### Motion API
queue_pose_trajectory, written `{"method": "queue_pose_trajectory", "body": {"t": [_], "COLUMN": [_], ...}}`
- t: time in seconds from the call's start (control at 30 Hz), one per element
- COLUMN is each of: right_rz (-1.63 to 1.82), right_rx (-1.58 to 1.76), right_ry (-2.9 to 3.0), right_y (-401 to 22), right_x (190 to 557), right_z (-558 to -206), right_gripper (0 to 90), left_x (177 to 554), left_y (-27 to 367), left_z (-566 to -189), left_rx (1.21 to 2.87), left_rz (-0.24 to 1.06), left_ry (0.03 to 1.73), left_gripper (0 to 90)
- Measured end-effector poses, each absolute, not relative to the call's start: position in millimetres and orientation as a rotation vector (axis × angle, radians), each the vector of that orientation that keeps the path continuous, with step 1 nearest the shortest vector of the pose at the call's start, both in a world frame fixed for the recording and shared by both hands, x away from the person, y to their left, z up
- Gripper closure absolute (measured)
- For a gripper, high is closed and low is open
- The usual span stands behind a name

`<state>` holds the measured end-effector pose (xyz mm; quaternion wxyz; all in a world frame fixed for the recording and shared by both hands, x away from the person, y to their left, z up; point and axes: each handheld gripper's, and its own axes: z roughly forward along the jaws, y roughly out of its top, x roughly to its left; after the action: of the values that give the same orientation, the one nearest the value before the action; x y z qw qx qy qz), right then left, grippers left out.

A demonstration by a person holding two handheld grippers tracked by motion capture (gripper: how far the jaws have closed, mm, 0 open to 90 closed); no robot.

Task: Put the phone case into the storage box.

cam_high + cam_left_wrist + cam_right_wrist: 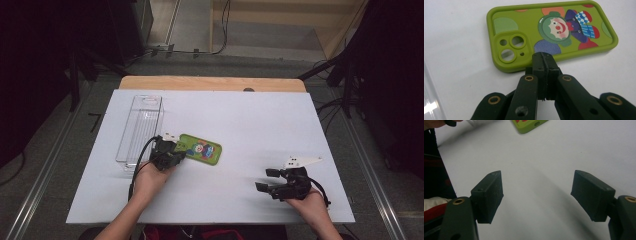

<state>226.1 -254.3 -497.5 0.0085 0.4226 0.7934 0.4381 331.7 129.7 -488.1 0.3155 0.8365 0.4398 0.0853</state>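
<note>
A green phone case (201, 149) with a clown picture lies flat on the white table (250, 120), left of centre. In the left gripper view the phone case (549, 30) has its camera cut-outs toward my jaws. My left gripper (176, 148) is shut with nothing between its jaws, and its tips (543, 57) stand at the case's near long edge; whether they touch it I cannot tell. My right gripper (265, 179) rests near the front right of the table, open and empty (537, 195). A corner of the phone case (529, 124) shows far off in the right gripper view.
A clear plastic box (140, 129) stands lengthwise on the table's left side, just left of my left hand. The table's wooden edge (210, 83) runs along the back. Dark floor and cables surround the table.
</note>
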Motion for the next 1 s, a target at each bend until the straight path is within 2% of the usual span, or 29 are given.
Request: {"method": "queue_pose_trajectory", "body": {"t": [0.33, 1.0], "right_rz": [1.370, 1.367], "right_rx": [1.322, 1.323], "right_ry": [2.480, 2.475], "right_y": [-254, -255], "right_x": [226, 227], "right_z": [-497, -498], "right_gripper": [23.6, 23.6], "left_x": [337, 361], "left_y": [116, 100], "left_z": [-487, -491], "left_rx": [2.201, 2.137], "left_rz": [0.274, 0.226], "left_ry": [1.182, 1.197], "left_gripper": [90.0, 90.0]}}
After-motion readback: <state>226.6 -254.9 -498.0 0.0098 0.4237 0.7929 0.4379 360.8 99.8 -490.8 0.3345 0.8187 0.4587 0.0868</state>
